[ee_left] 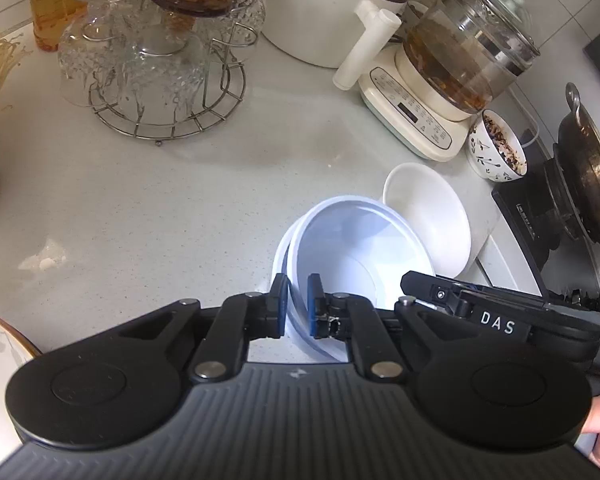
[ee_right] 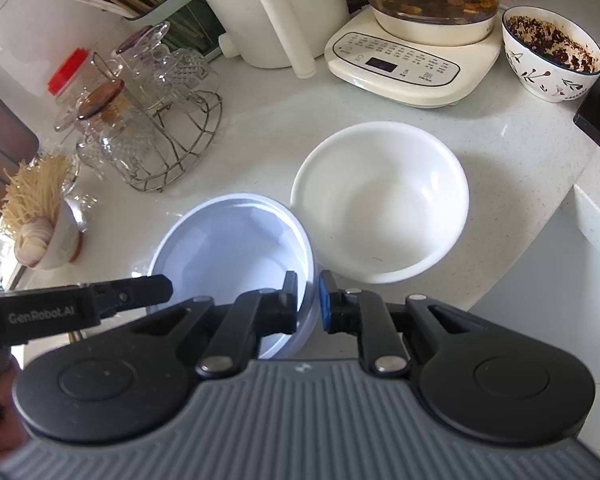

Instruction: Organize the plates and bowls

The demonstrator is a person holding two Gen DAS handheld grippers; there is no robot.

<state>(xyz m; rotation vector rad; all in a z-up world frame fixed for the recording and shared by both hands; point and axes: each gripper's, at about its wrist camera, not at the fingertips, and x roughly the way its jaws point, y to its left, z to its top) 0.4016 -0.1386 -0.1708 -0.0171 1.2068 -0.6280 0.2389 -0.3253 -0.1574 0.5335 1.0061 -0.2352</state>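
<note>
A pale blue bowl (ee_left: 356,248) (ee_right: 228,248) stands on the white counter; its doubled rim suggests a second bowl nested under it, though I cannot be sure. My left gripper (ee_left: 297,294) is shut on its near rim, one pad inside and one outside. My right gripper (ee_right: 309,292) is shut on the opposite rim in the same way. Each gripper shows side-on in the other's view, the right gripper (ee_left: 416,282) and the left gripper (ee_right: 162,288). Just beyond and to the right sits an empty white bowl (ee_left: 428,216) (ee_right: 380,200).
A patterned bowl (ee_right: 552,52) with dark residue stands by a cream kettle base (ee_right: 400,64). A wire rack of glass cups (ee_left: 160,72) is at the far left, a white pot (ee_left: 320,12) behind. A stove with a wok (ee_left: 588,184) lies right; a gold-rimmed plate (ee_left: 0,352) near left.
</note>
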